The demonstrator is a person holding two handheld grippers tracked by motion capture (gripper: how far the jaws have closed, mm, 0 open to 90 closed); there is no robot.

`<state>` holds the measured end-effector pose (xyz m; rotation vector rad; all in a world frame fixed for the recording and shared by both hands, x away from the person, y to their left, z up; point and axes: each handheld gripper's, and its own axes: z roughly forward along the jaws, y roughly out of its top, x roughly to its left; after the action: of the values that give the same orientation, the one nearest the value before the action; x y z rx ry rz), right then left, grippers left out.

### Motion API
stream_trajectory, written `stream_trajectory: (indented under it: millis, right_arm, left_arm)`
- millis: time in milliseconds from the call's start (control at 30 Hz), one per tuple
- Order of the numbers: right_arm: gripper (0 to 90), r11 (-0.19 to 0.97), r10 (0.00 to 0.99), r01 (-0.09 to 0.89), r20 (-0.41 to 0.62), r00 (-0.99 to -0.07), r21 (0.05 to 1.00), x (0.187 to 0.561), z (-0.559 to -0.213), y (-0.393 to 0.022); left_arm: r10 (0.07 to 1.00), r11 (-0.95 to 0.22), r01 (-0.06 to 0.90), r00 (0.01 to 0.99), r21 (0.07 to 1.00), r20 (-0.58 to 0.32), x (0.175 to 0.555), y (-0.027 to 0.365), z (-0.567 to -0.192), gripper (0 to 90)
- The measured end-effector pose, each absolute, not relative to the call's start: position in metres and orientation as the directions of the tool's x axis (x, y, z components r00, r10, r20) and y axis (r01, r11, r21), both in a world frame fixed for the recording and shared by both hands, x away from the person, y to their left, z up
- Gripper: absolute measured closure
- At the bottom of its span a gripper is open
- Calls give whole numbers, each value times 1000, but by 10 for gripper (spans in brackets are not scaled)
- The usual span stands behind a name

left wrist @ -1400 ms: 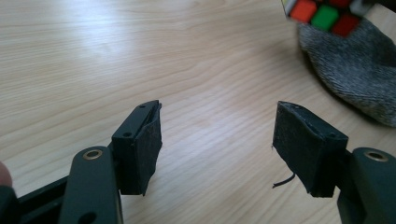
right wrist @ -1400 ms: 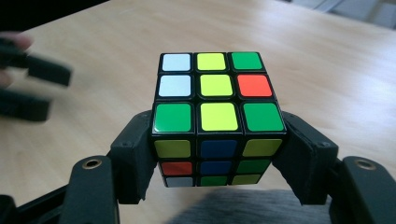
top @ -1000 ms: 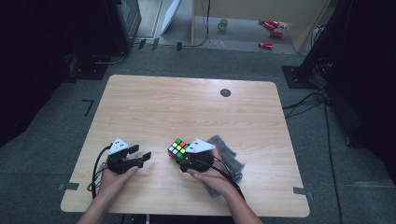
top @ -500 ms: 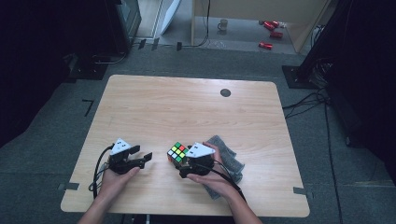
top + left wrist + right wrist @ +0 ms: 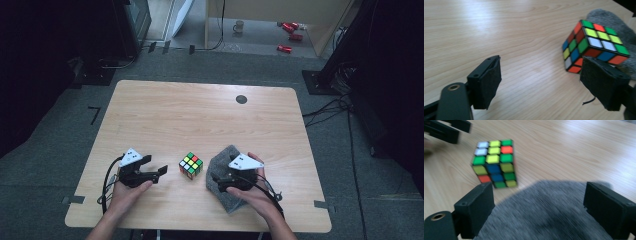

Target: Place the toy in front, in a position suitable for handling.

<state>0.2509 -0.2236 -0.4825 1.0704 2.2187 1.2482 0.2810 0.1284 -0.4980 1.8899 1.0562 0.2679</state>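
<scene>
Now free of both grippers, the scrambled puzzle cube (image 5: 191,165) sits alone on the wooden table (image 5: 200,115) near its front edge, a bare strip of wood on either side of it. To its right lies a grey cloth (image 5: 222,162), just beside the cube without touching it, apparently laid out as a pad or wipe. The right gripper (image 5: 216,181) hovers over that cloth, its jaws having just been opening and now wide with nothing between them. The left gripper (image 5: 156,169) waits on the cube's other side, jaws likewise just spread wide and empty, aimed at the cube as if ready to take it.
</scene>
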Motion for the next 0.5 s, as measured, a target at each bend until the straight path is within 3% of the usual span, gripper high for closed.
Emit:
stream_trajectory:
  millis: [500]
  right_arm:
    - [54,264,833,482,54,-550,835,233,-489,-274]
  left_arm:
    - [719,-268,544,663,795,-211,271,99,-500,117]
